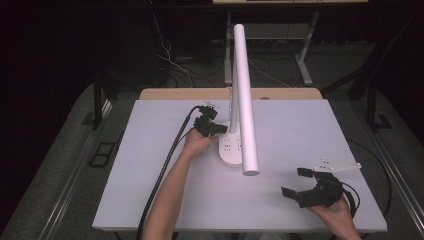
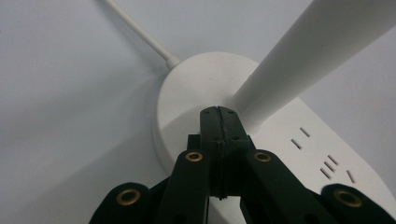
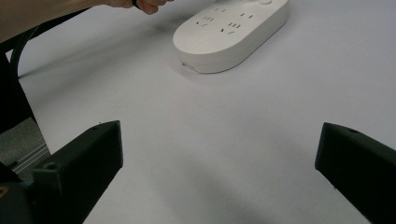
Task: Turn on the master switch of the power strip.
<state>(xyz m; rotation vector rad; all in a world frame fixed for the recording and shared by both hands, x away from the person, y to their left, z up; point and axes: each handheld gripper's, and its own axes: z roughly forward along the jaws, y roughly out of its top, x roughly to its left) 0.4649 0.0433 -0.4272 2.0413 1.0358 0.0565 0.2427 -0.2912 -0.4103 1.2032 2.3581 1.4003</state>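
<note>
A white desk lamp stands mid-table, its oval base (image 1: 229,146) carrying socket slots and its long white tube arm (image 1: 244,95) leaning toward me. My left gripper (image 1: 223,129) is shut, empty, with its tip resting on the base beside the stem. In the left gripper view the jaws are pressed together over the base (image 2: 187,84), right by the stem (image 2: 299,60). My right gripper (image 1: 295,182) sits open near the front right of the table, nothing between its fingers. In the right gripper view the lamp base (image 3: 231,32) lies ahead, well apart from the jaws.
The lamp's white cord (image 2: 135,29) runs off the back of the base. A grey table top (image 1: 300,130) surrounds the lamp. A black cable (image 1: 165,170) trails from the left gripper along the forearm. Desk legs and wires stand on the floor behind.
</note>
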